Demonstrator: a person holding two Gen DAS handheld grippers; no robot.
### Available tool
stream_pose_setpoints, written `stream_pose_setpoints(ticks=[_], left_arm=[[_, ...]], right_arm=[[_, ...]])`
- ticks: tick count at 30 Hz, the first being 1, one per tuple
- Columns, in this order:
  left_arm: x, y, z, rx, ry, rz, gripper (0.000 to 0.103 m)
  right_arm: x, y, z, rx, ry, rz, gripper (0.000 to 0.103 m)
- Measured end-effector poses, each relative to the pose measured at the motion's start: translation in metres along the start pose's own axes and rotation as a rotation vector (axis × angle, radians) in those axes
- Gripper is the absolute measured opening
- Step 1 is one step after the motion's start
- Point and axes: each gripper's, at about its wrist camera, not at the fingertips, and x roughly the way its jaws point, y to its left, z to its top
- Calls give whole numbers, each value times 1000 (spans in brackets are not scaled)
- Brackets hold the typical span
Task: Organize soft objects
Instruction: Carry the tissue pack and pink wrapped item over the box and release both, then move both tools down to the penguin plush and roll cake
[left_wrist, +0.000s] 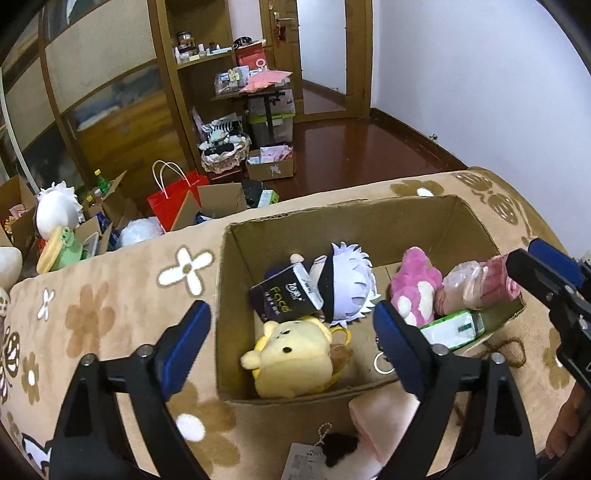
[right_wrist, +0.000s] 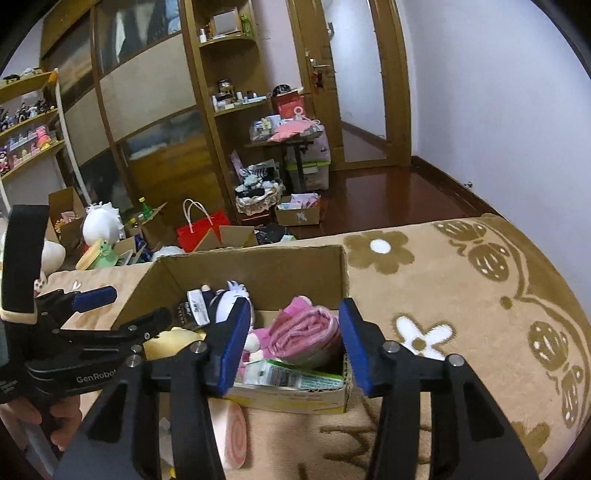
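An open cardboard box (left_wrist: 236, 317) stands on the flowered beige blanket. In it lie a yellow bear plush (left_wrist: 291, 360), a white-haired doll (left_wrist: 349, 282), a dark tissue pack (left_wrist: 284, 295), a pink plush (left_wrist: 415, 291), a bagged pink towel roll (right_wrist: 306, 330) and a green tissue pack (left_wrist: 452, 328). My left gripper (left_wrist: 291, 332) is open and empty above the box's near left part. My right gripper (right_wrist: 293, 341) is open and empty above the towel roll at the box's near right corner. A pink roll cushion (right_wrist: 231, 434) and a black keychain plush (left_wrist: 338, 448) lie on the blanket in front of the box.
The blanket (right_wrist: 461, 302) stretches to the right of the box. Beyond its far edge the floor holds a red paper bag (left_wrist: 175, 199), open cartons, a white plush (left_wrist: 57, 214) and a basket (left_wrist: 225, 153). Wooden wardrobe and shelves stand behind; a door stands at the back.
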Motion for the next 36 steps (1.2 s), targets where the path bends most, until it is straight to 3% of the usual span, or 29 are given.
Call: stream_pose_setpoints(ticks=[2,4,8,23,36], left_arm=[[-6,1,-1,6,-10,14,92],[-14,3,-4,5,-9,23,94],[-27,10,-10,-14,-2,37,98],[-49,7,-48,-20,138,7,99],[-24,6,-60,-11,279,-27,99]], right_arm=[[-3,2,1,8,8,-7,67],[-7,2,1,28,11,-16,90],[-18,8,2,27,0,-17,102],[-37,11,-27,54,87,25,103],[-17,13,-44,57,179,61,103]])
